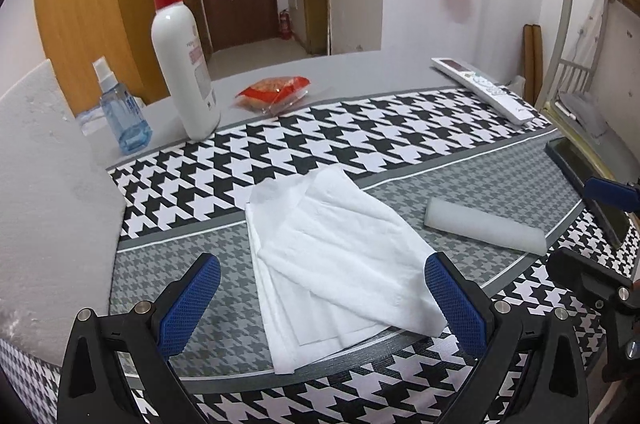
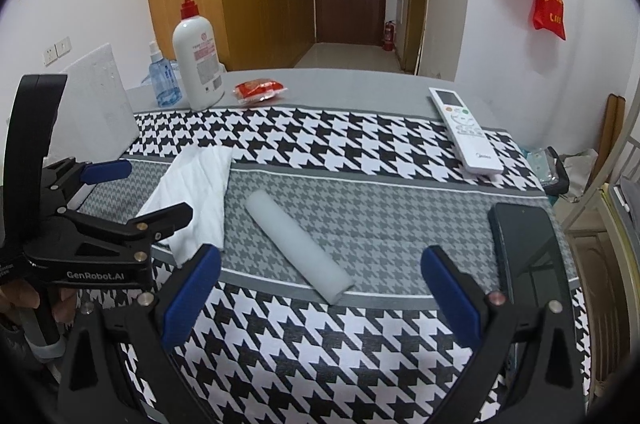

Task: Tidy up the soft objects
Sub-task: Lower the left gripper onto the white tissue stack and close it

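A folded white towel (image 1: 332, 260) lies on the houndstooth tablecloth (image 1: 360, 140); it also shows in the right wrist view (image 2: 196, 192). A white foam cylinder (image 1: 484, 226) lies to its right, also seen in the right wrist view (image 2: 298, 248). My left gripper (image 1: 322, 298) is open, its blue pads on either side of the towel's near part, just above it. My right gripper (image 2: 320, 288) is open and empty, just in front of the foam cylinder's near end. The left gripper also shows at the left in the right wrist view (image 2: 132, 192).
A white pump bottle (image 1: 182, 60), a blue spray bottle (image 1: 124, 116) and a red snack packet (image 1: 274, 92) stand at the back. A white remote (image 2: 464, 130) lies back right, a dark phone (image 2: 528, 248) at the right edge. A white foam board (image 1: 48, 204) leans at left.
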